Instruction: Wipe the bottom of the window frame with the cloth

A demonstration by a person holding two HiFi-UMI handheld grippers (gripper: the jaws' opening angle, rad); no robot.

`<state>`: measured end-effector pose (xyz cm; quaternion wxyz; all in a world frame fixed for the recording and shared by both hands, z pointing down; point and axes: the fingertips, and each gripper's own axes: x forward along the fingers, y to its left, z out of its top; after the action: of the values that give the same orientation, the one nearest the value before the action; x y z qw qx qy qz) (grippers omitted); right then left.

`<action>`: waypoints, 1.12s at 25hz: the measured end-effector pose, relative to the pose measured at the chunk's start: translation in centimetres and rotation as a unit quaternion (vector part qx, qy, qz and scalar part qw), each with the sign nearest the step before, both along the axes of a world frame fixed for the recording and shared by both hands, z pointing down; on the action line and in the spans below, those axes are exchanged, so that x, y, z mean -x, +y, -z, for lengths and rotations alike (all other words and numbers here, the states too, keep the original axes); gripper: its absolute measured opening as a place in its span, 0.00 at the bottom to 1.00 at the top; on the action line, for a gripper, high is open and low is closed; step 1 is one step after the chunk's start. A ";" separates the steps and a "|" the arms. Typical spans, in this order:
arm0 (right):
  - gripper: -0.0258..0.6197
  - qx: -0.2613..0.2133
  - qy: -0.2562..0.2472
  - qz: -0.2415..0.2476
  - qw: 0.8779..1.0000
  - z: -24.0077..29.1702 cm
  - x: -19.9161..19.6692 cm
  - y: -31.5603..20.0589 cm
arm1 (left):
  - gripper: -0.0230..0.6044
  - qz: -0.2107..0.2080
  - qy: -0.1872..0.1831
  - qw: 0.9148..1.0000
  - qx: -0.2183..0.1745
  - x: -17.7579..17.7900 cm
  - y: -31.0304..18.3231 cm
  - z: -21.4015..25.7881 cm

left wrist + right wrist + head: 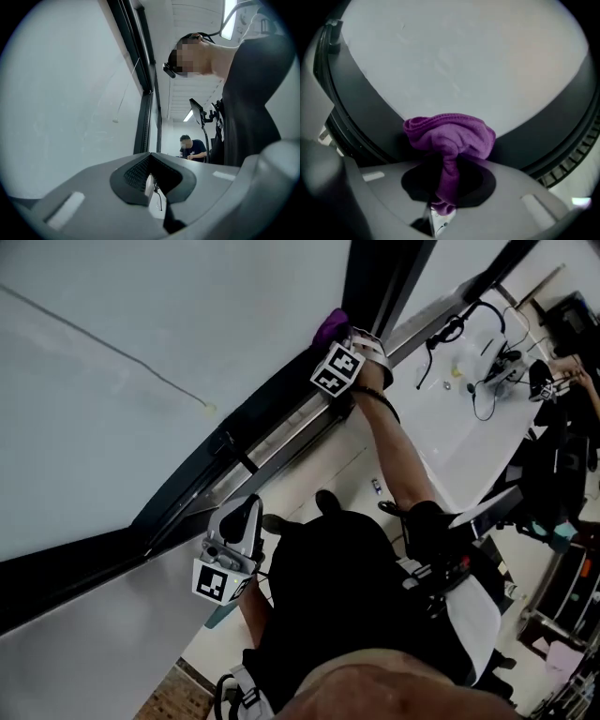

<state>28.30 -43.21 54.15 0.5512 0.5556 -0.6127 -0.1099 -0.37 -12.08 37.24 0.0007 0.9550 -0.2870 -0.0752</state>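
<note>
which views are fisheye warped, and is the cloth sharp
Both gripper views are fisheye: dark round borders, and in the right gripper view the window frame bows into a curve; there the purple cloth in the right claw is sharp; the head view is dim.

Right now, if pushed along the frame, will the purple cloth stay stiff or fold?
Probably floppy: the purple cloth bunches in soft folds at the right gripper. Likely light: a pinched strip carries the wad. It may crumple against the window frame.

Fuzzy purple cloth (452,136), smooth dark frame (384,126)
</note>
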 end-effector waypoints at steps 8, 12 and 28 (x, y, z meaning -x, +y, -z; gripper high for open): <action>0.14 -0.043 -0.158 0.038 0.986 4.1 1.8 8.6 | 0.04 0.061 0.000 0.998 0.017 2.1 0.2 -1.1; 0.15 0.002 -0.463 0.253 0.850 7.9 12.4 17.2 | 0.04 0.069 0.016 0.997 0.022 1.4 -0.2 -0.7; 0.15 0.191 -0.655 0.508 0.526 12.1 27.2 36.1 | 0.04 0.142 -0.014 0.989 0.045 1.6 6.2 -1.2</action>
<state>1.10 -7.07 42.08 -0.0610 -0.0522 -0.9865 0.1426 -1.95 -5.91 38.46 0.0293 0.9045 -0.4228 -0.0478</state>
